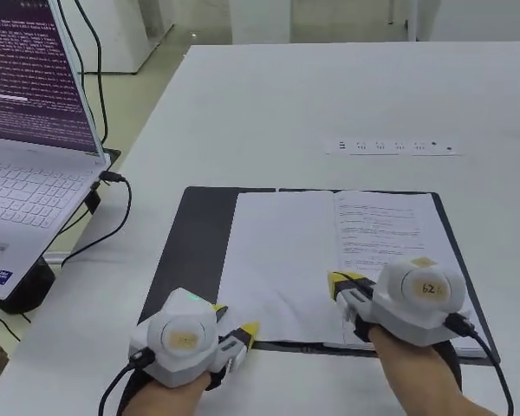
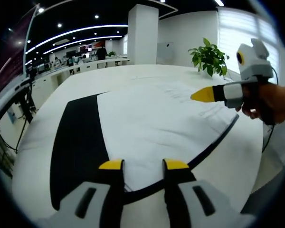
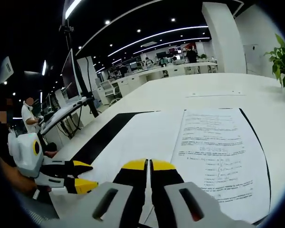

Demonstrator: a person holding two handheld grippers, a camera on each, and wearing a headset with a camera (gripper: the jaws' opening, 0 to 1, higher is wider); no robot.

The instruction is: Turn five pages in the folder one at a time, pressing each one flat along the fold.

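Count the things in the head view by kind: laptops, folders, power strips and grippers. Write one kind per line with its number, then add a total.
Laptops: 1, the open laptop
Folders: 1, the open folder
Power strips: 1, the white power strip
Grippers: 2, the left gripper and the right gripper
Total: 5

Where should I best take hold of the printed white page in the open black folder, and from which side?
Probably the near right corner of the printed white paper page, approached from the right. It lies flat and is joined at the centre fold, so only its outer edge can lift from the black folder.
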